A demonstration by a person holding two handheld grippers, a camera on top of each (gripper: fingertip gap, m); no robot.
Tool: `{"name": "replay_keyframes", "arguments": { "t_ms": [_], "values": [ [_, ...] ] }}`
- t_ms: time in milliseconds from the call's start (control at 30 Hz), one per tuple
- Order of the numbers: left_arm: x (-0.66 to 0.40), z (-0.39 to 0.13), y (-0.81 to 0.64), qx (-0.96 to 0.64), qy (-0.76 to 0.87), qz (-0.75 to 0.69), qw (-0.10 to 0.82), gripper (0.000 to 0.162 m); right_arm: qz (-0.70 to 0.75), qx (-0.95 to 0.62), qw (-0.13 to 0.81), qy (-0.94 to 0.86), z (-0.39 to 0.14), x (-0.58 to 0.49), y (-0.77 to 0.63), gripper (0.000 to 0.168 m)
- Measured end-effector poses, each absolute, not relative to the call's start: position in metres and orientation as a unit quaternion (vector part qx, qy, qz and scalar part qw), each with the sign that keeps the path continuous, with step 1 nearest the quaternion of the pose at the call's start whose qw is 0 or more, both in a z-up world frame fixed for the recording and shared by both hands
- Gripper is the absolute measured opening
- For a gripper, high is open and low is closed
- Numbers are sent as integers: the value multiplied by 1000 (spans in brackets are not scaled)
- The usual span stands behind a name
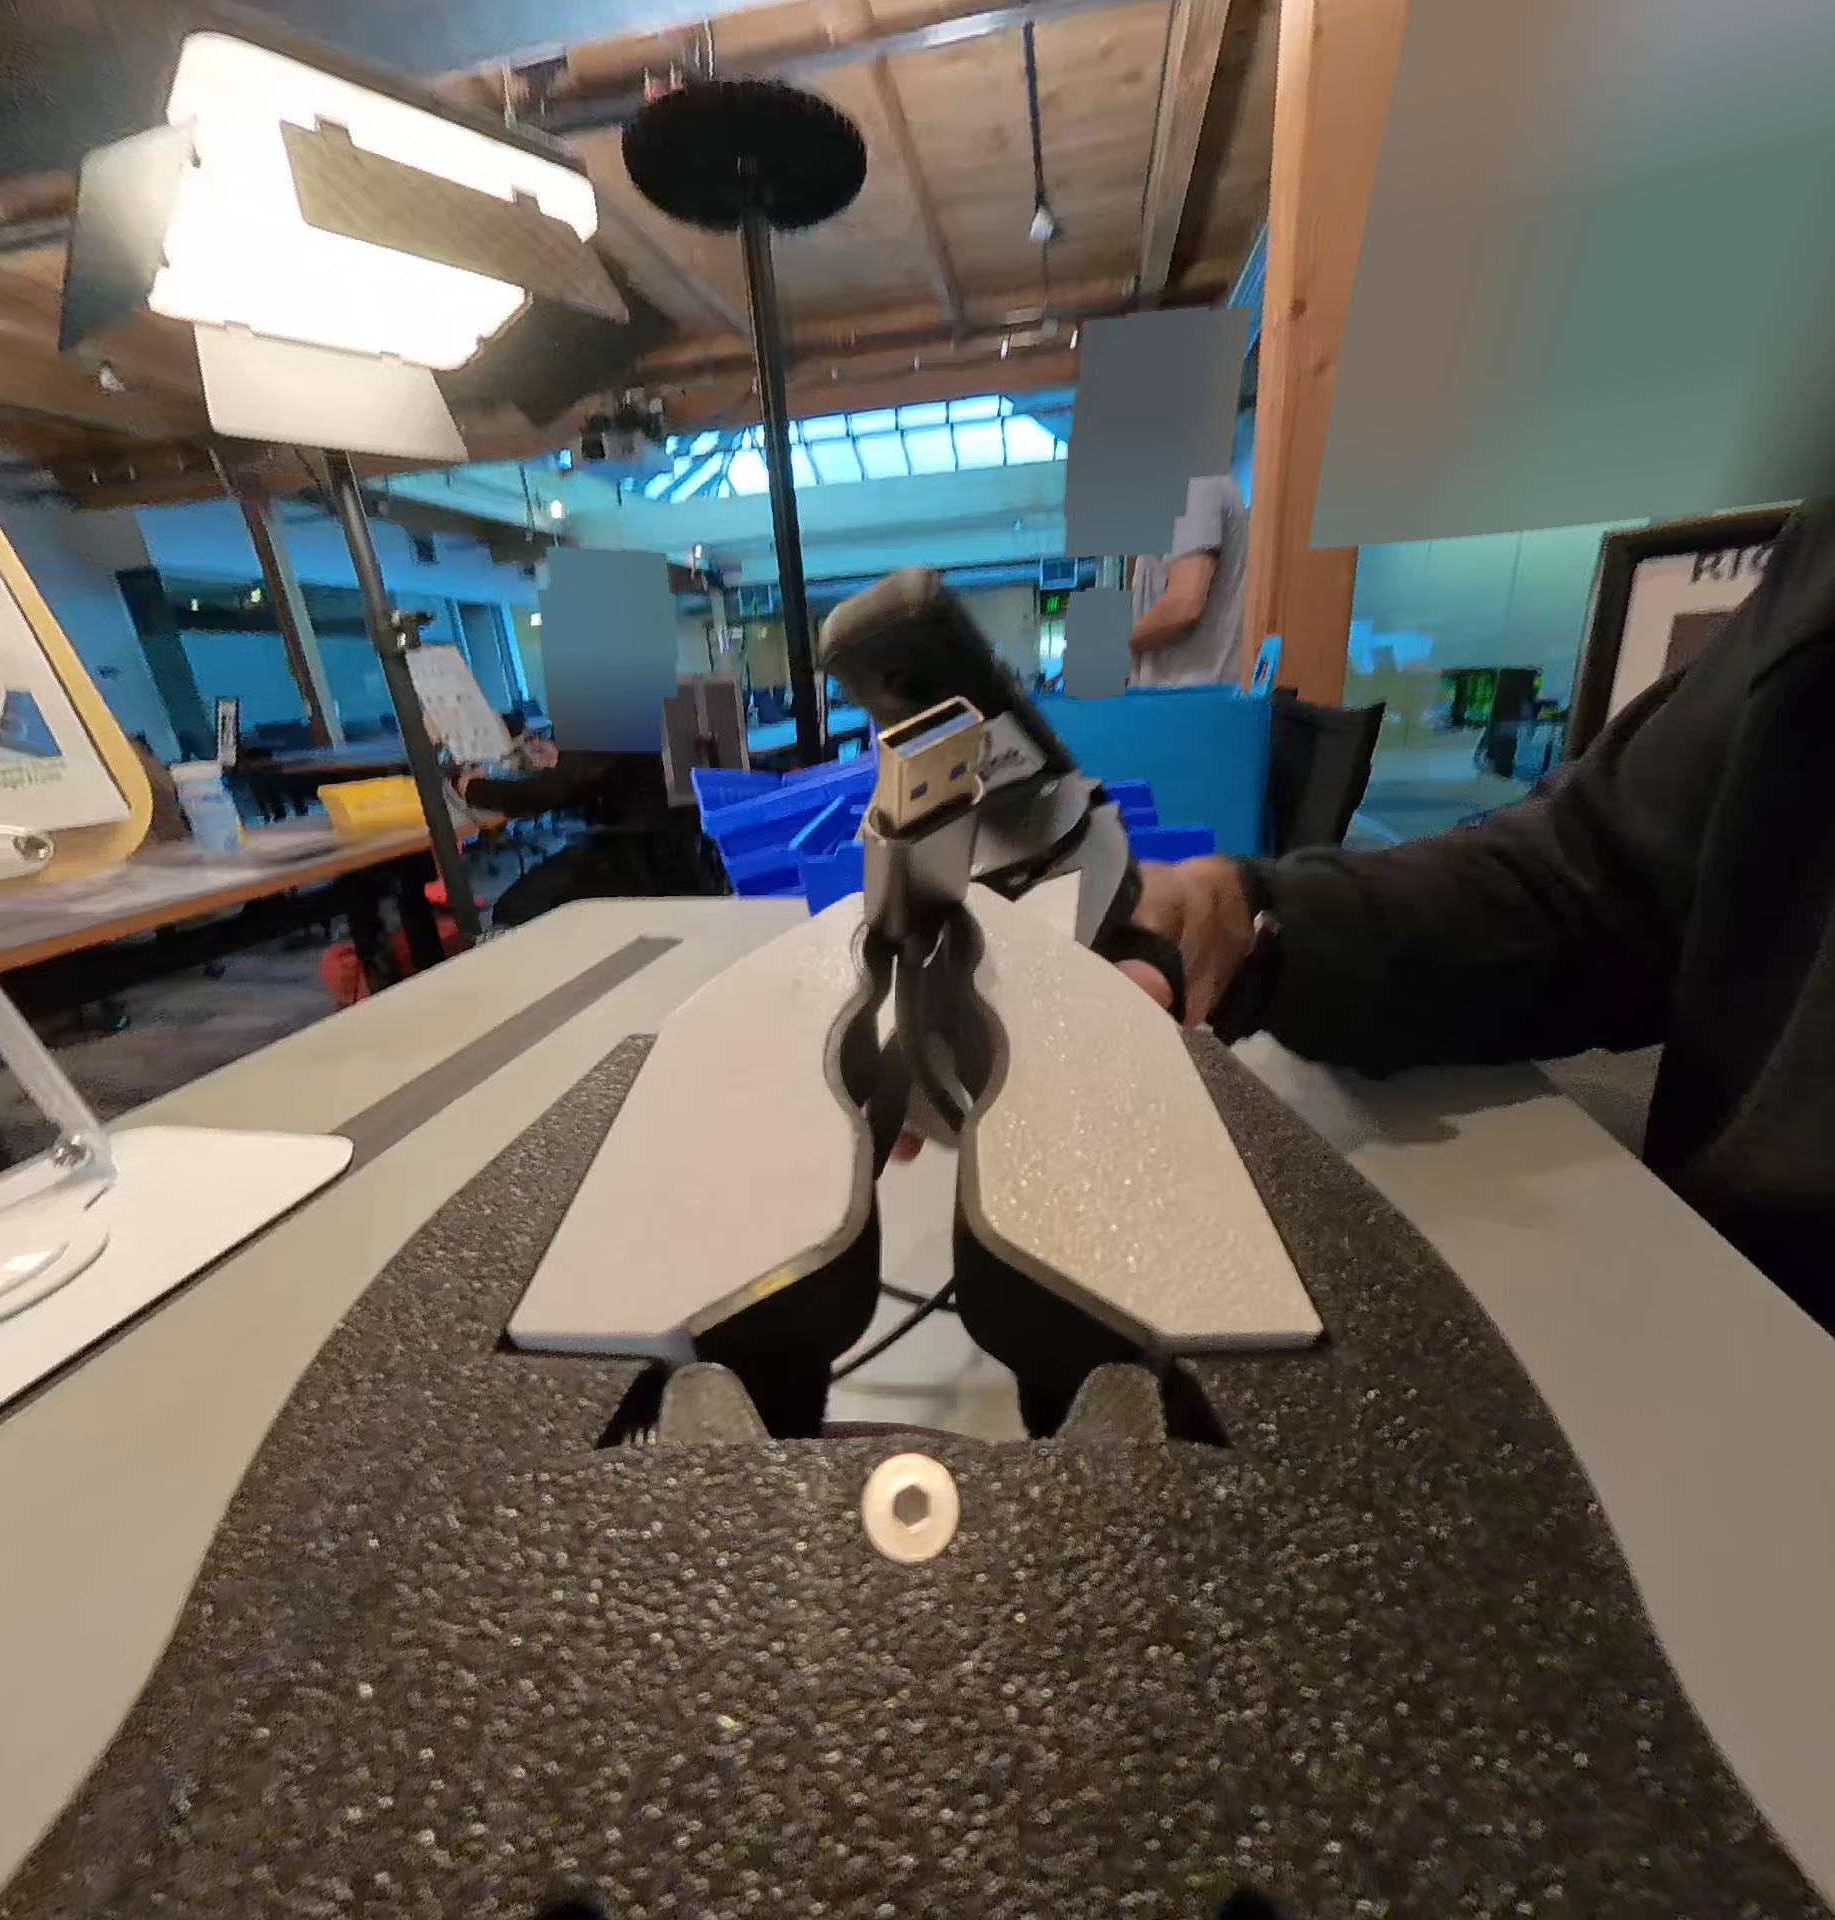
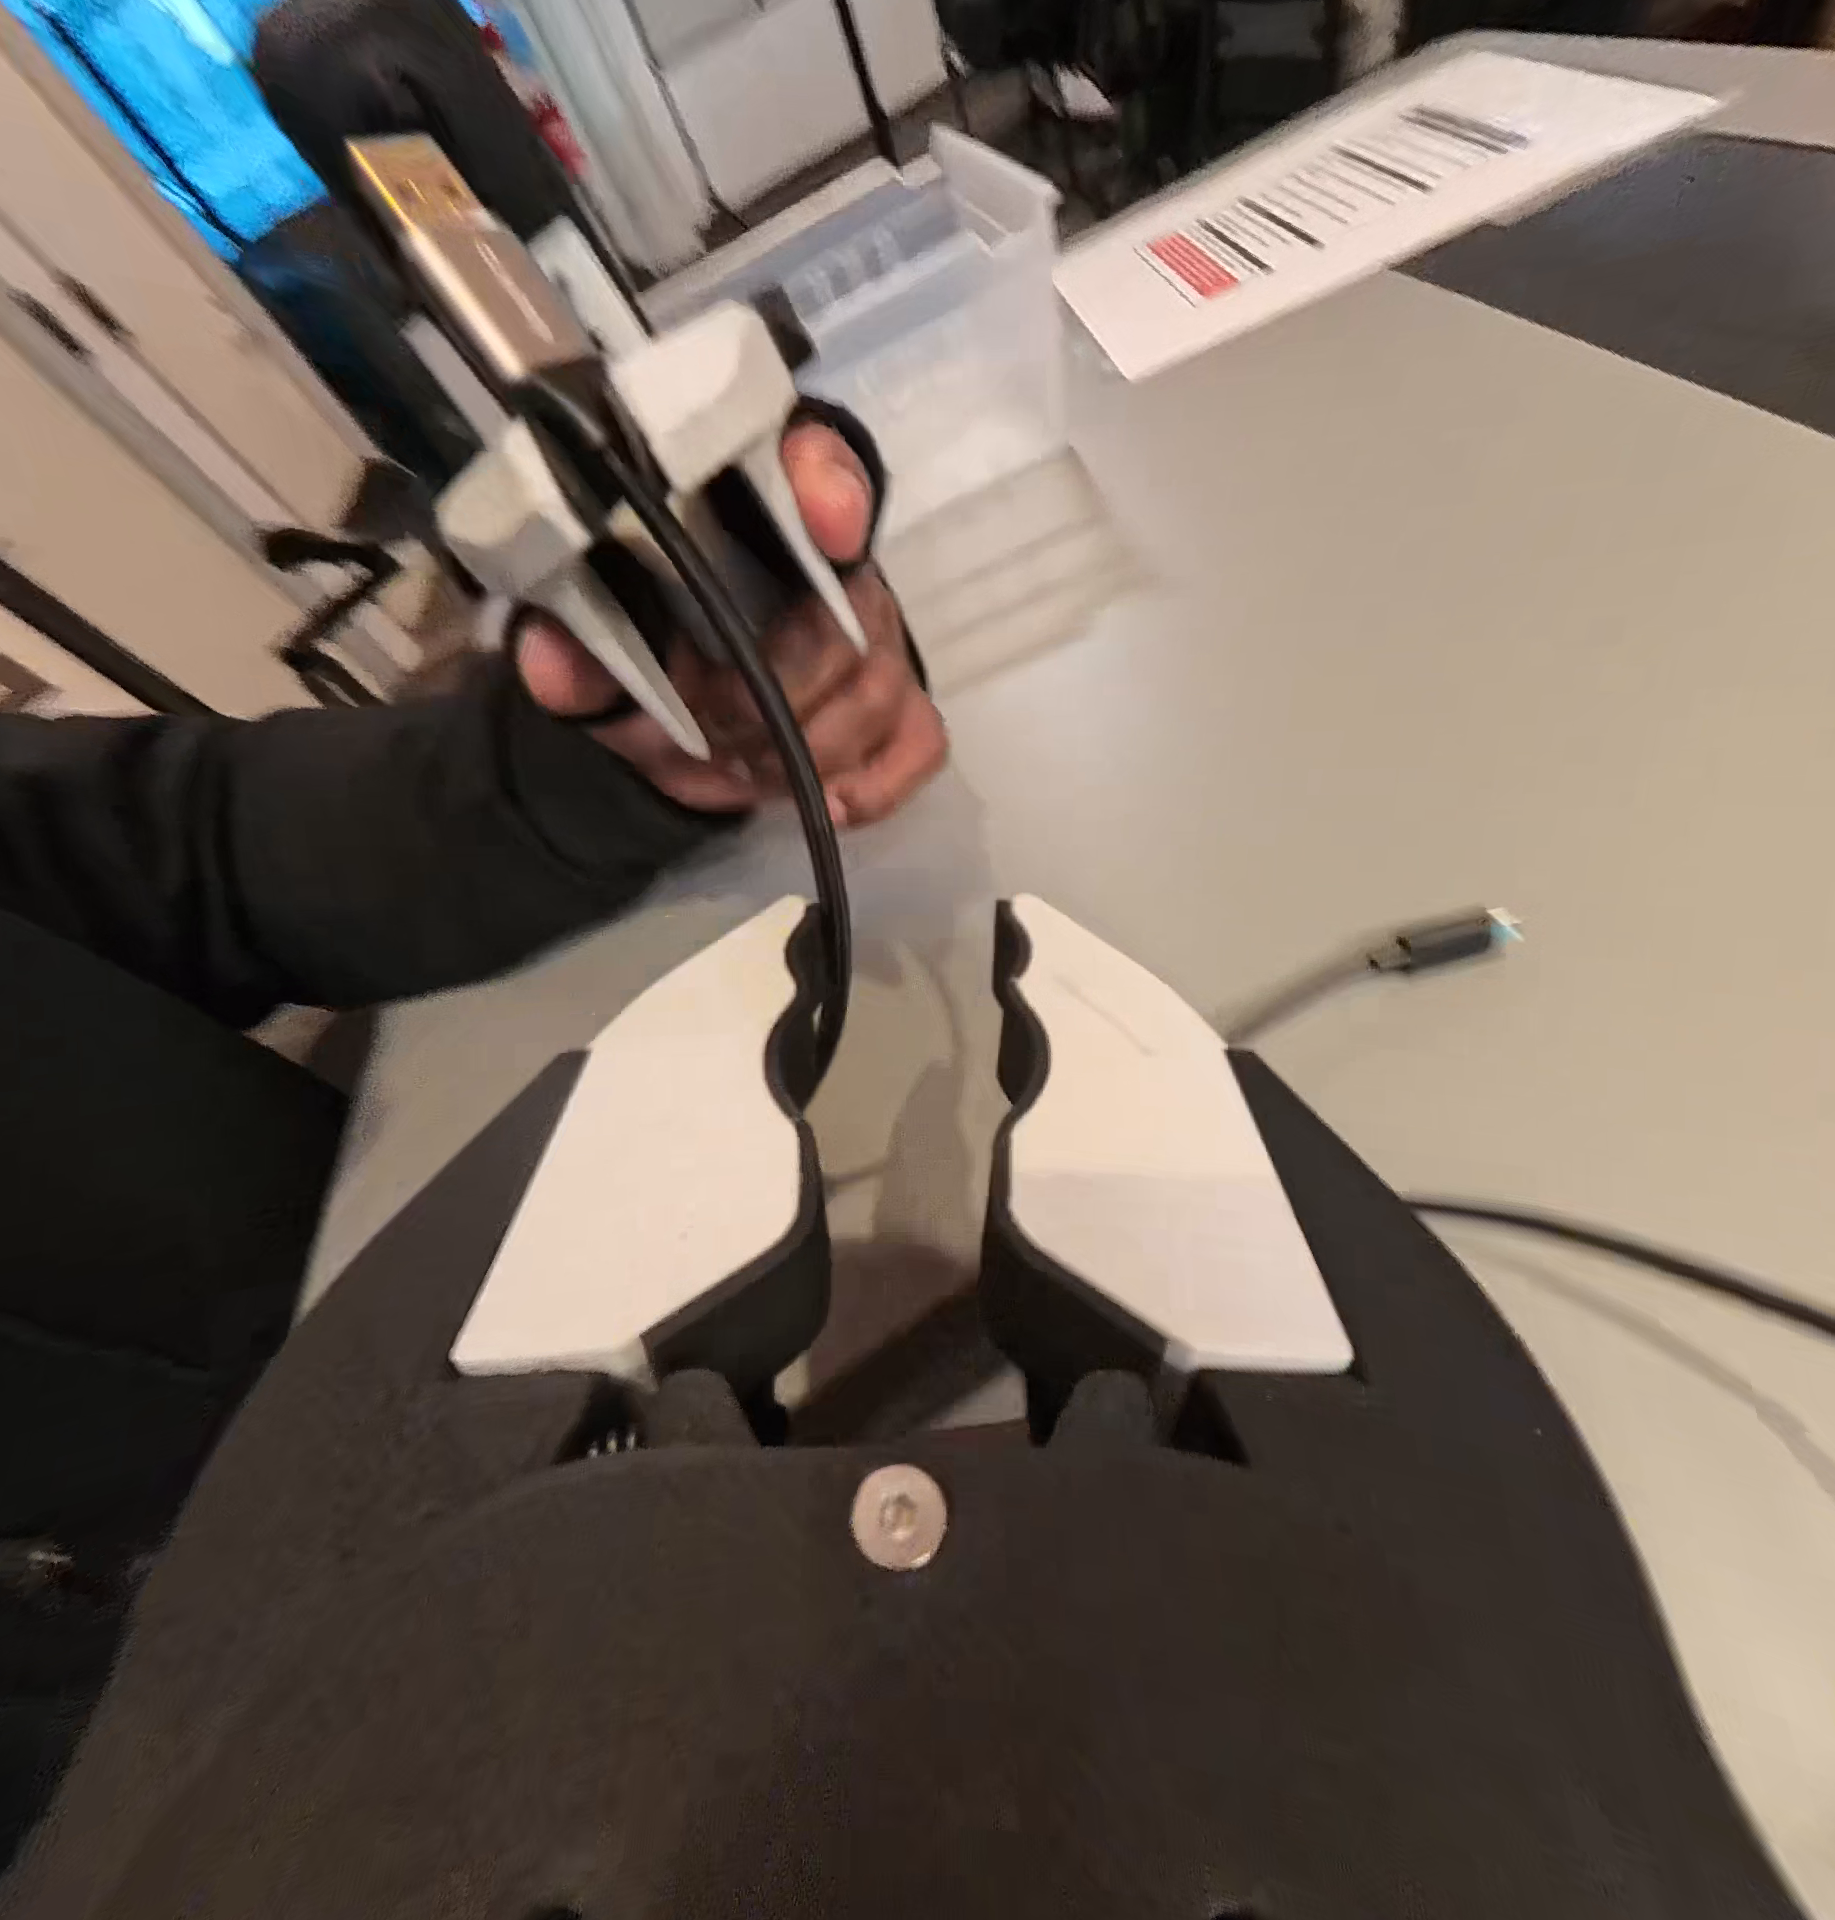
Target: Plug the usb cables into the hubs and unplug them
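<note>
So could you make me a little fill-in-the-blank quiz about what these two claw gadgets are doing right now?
1. The left gripper has its fingers closed on a silver ____ plug.
2. That plug's metal tip points ____.
3. The right gripper has its fingers ____, with the thin black cable running between them.
4. A second grey plug lies on the grey ____.

Missing words: USB; upward; open; table

Open-plan workshop or lab space: exposed timber ceiling (image 1: 944, 301) and post (image 1: 1308, 364), skylight (image 1: 892, 447), studio light panel (image 1: 352, 218) on a stand, stacked blue parts bins (image 1: 778, 831), long work desk (image 1: 217, 883) with a yellow bin (image 1: 367, 802), people further back, grey desk (image 1: 1515, 1299) in front
</note>
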State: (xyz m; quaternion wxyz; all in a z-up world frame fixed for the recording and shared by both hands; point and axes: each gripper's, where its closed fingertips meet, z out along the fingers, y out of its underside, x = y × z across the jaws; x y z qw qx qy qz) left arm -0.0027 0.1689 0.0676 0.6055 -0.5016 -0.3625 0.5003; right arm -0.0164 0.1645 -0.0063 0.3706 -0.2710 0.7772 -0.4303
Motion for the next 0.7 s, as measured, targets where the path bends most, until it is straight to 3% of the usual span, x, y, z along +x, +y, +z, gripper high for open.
{"name": "replay_keyframes", "arguments": {
  "t_ms": [133, 333, 700],
  "values": [
    [-10, 51, 160, -541, -428, 467, 554, 9, -389, -264, 255, 845, -34, -45, 179, 30],
    [-7, 30, 157, -584, -499, 393, 506, 9, -324, -248, 235, 882, -64, -49, 207, 34],
    [-27, -22, 179, -650, -525, 328, 441, 9, -473, -282, 240, 799, 9, -20, 179, 38]
  ]
}}
